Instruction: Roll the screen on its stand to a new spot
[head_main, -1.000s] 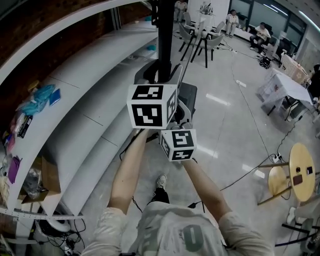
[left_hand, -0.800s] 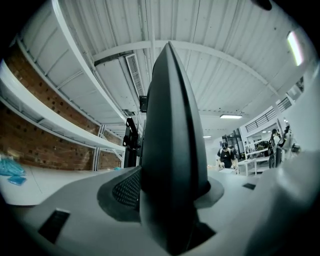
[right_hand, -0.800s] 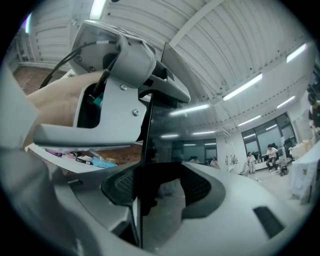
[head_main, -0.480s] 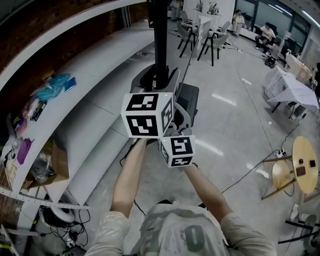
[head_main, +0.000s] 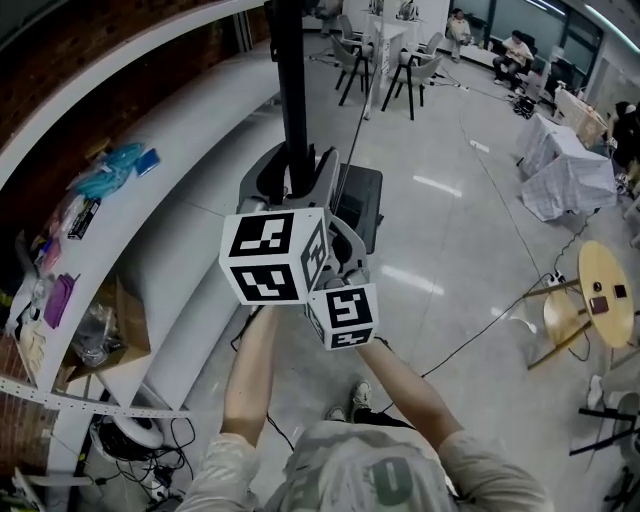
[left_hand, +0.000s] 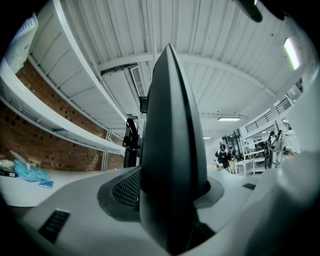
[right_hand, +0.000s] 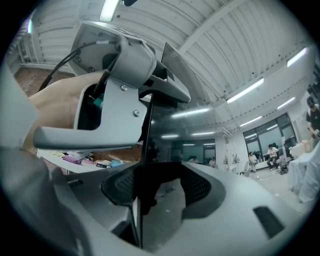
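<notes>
The tall black screen stands upright on its stand, whose dark base rests on the glossy floor. In the head view my left gripper clamps the screen's edge, and my right gripper holds it just below. The left gripper view shows the thick dark edge of the screen filling the gap of the left gripper, pads against it. In the right gripper view the glossy screen panel sits in the right gripper, with the left gripper and a hand above.
A long white curved shelf with small items runs along the brick wall at left. Chairs and a table stand ahead, a cloth-covered table and a round wooden table at right. A cable crosses the floor. People sit far back.
The screen and both grippers have drifted left in the head view, and shelf and floor have slid past as the person steps along. Both grips look unchanged.
</notes>
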